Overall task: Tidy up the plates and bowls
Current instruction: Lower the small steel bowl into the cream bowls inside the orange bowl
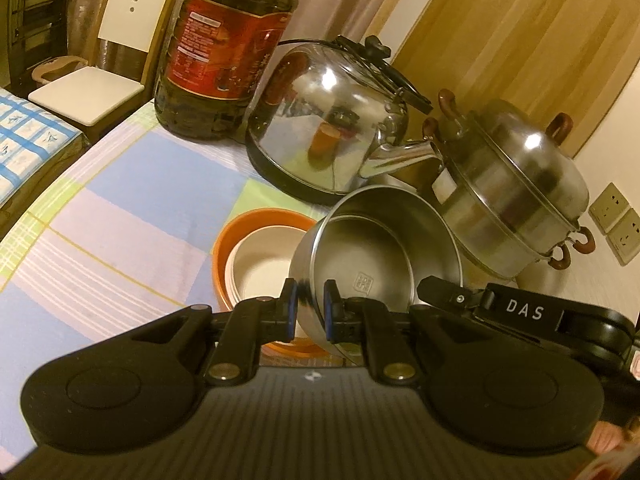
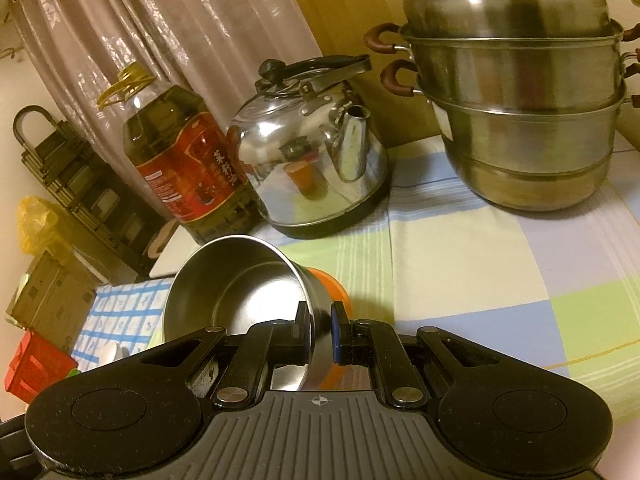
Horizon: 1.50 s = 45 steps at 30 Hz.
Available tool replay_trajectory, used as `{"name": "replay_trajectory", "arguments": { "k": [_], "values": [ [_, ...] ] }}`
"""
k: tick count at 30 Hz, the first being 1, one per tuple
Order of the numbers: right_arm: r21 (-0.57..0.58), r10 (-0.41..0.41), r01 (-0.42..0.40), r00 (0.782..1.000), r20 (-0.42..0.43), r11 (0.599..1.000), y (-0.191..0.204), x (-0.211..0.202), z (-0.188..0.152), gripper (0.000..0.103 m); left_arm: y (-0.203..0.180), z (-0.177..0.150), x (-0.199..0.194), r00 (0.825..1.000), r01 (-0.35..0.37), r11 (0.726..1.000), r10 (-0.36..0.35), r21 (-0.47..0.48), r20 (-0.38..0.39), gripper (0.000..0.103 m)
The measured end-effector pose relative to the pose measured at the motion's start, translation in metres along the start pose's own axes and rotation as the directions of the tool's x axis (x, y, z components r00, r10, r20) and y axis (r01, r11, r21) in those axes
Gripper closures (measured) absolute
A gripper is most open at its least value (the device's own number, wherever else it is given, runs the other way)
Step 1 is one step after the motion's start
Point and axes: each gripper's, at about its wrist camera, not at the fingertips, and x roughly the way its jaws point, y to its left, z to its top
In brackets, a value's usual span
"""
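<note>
Tilting above the bench [image 1: 120,216], a steel bowl [image 1: 372,264] hangs between the two hand-held grippers, its mouth turned toward the left wrist camera. The left hand-held gripper [image 1: 310,308] is nearly closed, its blue pads nipping the bowl's near rim. The right hand-held gripper [image 2: 320,330] is just as narrow and pinches the opposite side of the same rim; in the left wrist view its black arm marked DAS reaches in from the right.

Directly under and beside the bowl sits an orange bowl [image 1: 228,248] with a cream bowl [image 1: 260,268] nested inside it. The steel bowl overlaps their right edge and covers part of them; whether it touches them cannot be told.

Behind these stands a shiny kettle [image 2: 308,172] on a dark base, spout pointing toward the steamer pot [image 2: 524,120]. That pot is a stacked, lidded one with brown handles, and it stands at the far right of the bench, close to the wall. Left of the kettle, just beside it, is an oil bottle [image 2: 188,168] with a red label and a yellow handle. These three crowd the back of the bench, close behind the bowls.

A checked cloth in blue, green and lilac covers the bench. Beyond its left edge are a white chair [image 1: 104,72] and a curtain [image 2: 160,32].
</note>
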Motion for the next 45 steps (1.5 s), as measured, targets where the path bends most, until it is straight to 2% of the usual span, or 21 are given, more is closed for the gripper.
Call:
{"name": "replay_trajectory", "arguments": {
  "k": [18, 29, 45],
  "values": [
    [-0.022, 0.014, -0.015, 1.0, -0.02, 1.0, 0.011, 0.031, 0.002, 0.093, 0.018, 0.01, 0.013, 0.999, -0.042, 0.998, 0.043, -0.047, 0.011, 0.092],
    [-0.042, -0.01, 0.007, 0.998, -0.055, 0.999, 0.01, 0.055, 0.002, 0.094, 0.03, 0.013, 0.033, 0.999, -0.047, 0.995, 0.045, -0.089, -0.025, 0.092],
    [-0.028, -0.018, 0.015, 0.994, -0.107, 1.0, 0.001, 0.072, -0.004, 0.094, 0.033, 0.009, 0.046, 0.996, -0.071, 0.995, 0.067, -0.074, -0.062, 0.09]
  ]
}}
